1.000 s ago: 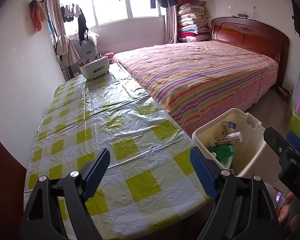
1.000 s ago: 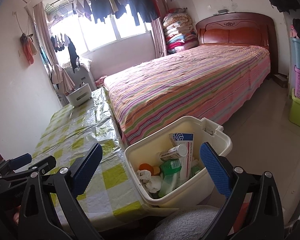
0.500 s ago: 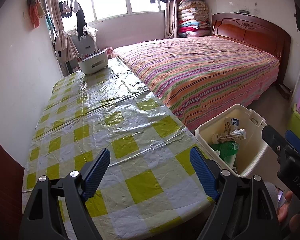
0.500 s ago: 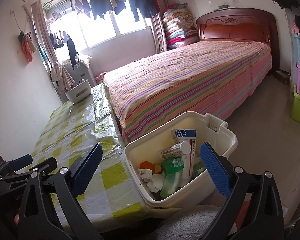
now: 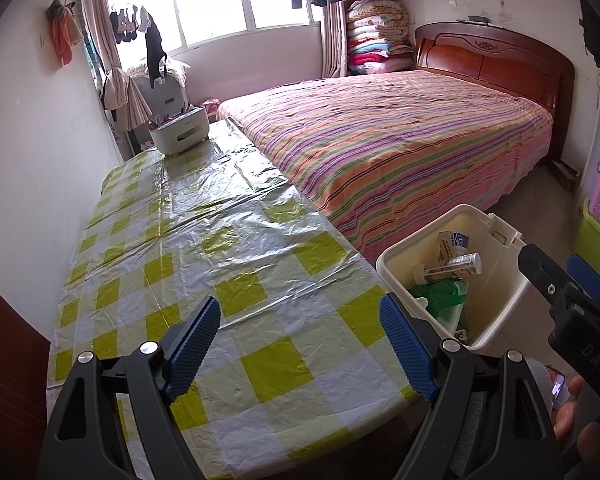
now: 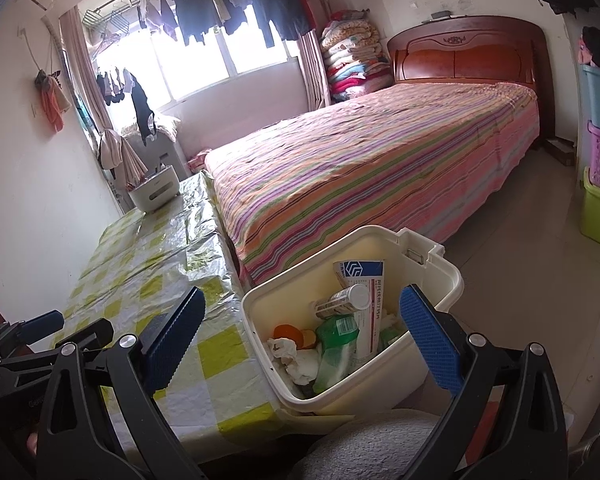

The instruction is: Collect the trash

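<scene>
Cream plastic bin [image 6: 440,280] at the tabletop's near corner holds the trash; checked tablecloth [image 5: 220,240] looks cleared; both grippers gape wide, empty.

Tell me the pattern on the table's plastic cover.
The table cover is a yellow-green and white check under a shiny clear film, best seen in the left wrist view.

Light: daylight streaming in through window [image 6: 236,56], blowing out | Glare: shining off table cover [image 5: 204,200] | Focus: staying sharp | Edges: fisheye bending, 4 corners darkening
</scene>
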### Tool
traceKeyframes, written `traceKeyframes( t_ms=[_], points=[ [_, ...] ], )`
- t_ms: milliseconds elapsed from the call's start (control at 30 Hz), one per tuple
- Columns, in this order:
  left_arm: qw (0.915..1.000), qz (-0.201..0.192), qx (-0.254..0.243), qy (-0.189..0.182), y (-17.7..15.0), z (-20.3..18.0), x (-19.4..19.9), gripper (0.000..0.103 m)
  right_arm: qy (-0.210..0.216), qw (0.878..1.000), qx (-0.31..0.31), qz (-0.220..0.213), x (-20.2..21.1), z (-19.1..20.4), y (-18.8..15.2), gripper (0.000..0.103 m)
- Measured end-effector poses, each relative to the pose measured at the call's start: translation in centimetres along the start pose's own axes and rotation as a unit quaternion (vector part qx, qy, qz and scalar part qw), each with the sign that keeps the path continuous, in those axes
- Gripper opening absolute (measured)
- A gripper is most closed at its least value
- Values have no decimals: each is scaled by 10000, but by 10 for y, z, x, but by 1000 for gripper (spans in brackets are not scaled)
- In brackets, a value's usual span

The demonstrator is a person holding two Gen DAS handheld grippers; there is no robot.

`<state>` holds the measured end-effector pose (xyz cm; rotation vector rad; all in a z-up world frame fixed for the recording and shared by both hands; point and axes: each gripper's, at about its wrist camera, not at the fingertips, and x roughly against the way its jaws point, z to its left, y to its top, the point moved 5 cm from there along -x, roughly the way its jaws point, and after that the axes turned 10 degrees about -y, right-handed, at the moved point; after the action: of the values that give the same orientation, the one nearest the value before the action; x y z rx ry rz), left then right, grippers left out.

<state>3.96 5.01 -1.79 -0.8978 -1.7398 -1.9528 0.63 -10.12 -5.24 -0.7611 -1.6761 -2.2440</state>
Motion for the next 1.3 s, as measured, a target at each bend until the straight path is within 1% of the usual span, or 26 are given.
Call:
traceKeyframes(
  t_ms=[300, 700, 1300],
  points=[
    [10000, 10, -58, -13, 0, -7, 1, 80, -31, 10000, -47, -20, 3, -7, 1, 96],
    [9999, 62, -126, -58, -2, -14, 1, 80, -63, 10000, -64, -4, 2, -5, -2, 96],
    [10000, 25, -38, -73, -2, -9, 3, 80, -37, 10000, 15, 7, 2, -1, 0, 96]
  ],
)
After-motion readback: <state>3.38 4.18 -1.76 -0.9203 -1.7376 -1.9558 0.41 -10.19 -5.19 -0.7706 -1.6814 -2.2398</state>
